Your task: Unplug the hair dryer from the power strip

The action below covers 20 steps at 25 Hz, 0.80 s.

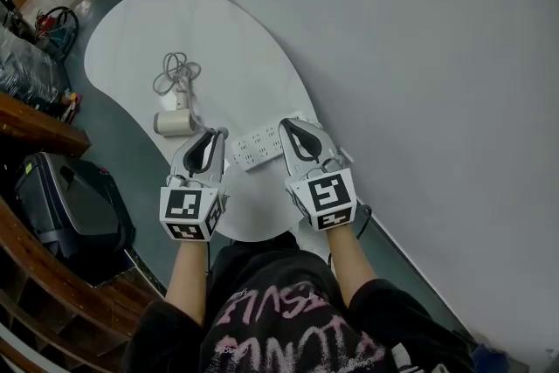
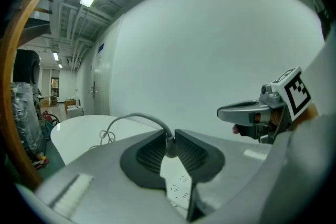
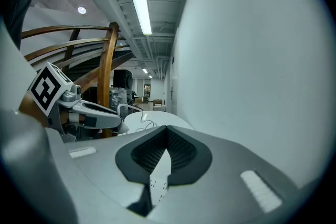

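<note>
While your left tool (image 2: pixel 170 139) pinches the cord (image 2: pixel 136 117) above the power strip (image 1: pixel 258 147) at the bench's (image 1: pixel 227 39) near edge, your right tool (image 3: pixel 166 131) is clenched empty; the hair dryer (image 1: pixel 175 122) lies by the left edge. Next, likely pull upward.

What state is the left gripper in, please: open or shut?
The left gripper is shut on the cord: in its view the pads pinch the cord's end above the strip.
</note>
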Tool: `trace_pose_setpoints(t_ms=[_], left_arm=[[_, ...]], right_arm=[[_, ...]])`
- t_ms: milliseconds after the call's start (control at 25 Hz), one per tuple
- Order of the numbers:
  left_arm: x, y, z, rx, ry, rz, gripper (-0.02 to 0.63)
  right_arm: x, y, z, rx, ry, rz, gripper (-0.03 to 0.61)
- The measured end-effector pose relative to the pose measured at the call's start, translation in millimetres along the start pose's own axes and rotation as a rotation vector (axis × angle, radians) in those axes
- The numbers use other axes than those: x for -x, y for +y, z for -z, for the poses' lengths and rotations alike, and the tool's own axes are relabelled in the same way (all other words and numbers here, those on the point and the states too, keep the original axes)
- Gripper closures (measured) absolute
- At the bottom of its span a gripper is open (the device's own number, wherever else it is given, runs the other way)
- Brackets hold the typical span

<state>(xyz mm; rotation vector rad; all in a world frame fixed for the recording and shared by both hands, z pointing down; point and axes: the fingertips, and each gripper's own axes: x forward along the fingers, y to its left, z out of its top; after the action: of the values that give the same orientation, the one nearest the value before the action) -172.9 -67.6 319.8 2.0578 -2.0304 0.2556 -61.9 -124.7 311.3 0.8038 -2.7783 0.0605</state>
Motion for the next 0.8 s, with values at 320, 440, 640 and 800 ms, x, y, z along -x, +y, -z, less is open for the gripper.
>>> trace_pose_setpoints(t_ms=[320,440,640,800], left_arm=[[5,0,-10,0.001,-0.034,-0.006,0.551],[7,-1,-18,-0.002,-0.056,-0.006,0.551],[12,0,-34,0.0,-0.098,-0.012,0.551],[16,2,-43,-0.004,-0.123,-0.02,0.551]], right_arm=[[5,0,-9,0.018,-0.021,0.01,0.569],[5,-1,-16,0.024,-0.036,0.008,0.569],[6,-2,-28,0.016,-0.065,0.016,0.569],[6,-5,-37,0.009,-0.09,0.025,0.569]])
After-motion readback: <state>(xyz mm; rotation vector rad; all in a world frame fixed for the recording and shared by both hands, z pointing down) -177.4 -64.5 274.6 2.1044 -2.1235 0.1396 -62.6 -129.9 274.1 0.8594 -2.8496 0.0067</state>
